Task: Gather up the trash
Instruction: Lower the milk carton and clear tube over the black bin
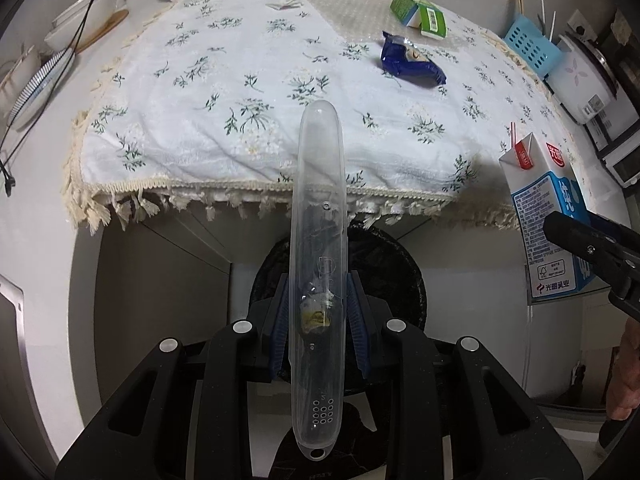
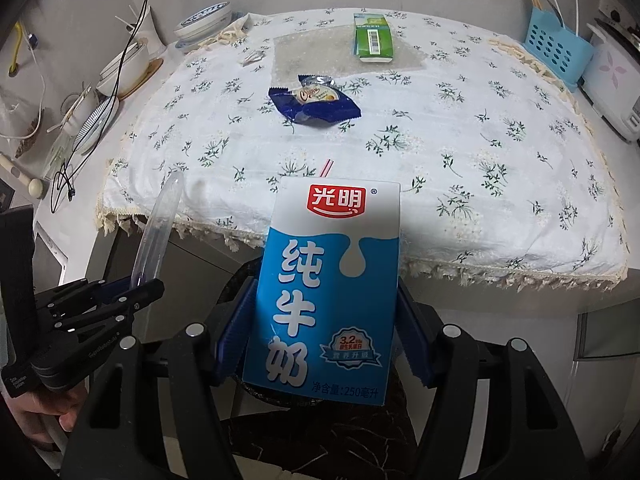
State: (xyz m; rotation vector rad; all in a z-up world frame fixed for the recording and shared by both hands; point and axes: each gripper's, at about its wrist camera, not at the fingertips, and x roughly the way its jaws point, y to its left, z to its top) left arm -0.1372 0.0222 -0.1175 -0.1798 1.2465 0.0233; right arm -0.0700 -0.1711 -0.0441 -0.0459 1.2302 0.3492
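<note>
My left gripper (image 1: pixel 318 312) is shut on a long clear plastic case (image 1: pixel 319 216), held edge-on over a black-lined bin (image 1: pixel 376 256) below the table's front edge. Its blue pads (image 1: pixel 280 320) press both sides of the case. My right gripper (image 2: pixel 326 328) is shut on a blue and white milk carton (image 2: pixel 328 280) with a straw; the bin's black rim (image 2: pixel 240 276) shows behind it. That carton (image 1: pixel 548 216) appears at the right of the left wrist view. On the floral tablecloth (image 1: pixel 224 120) lie a blue snack wrapper (image 1: pixel 408 60) and a green carton (image 1: pixel 420 14).
Bowls and plates (image 1: pixel 36 84) with a dark cable crowd the counter at the left. A blue perforated holder (image 1: pixel 532 50) and a white rice cooker (image 1: pixel 584 76) stand at the right. A small crumpled scrap (image 2: pixel 253 57) rests near the cloth's far edge. A hand (image 2: pixel 44 408) grips the left tool.
</note>
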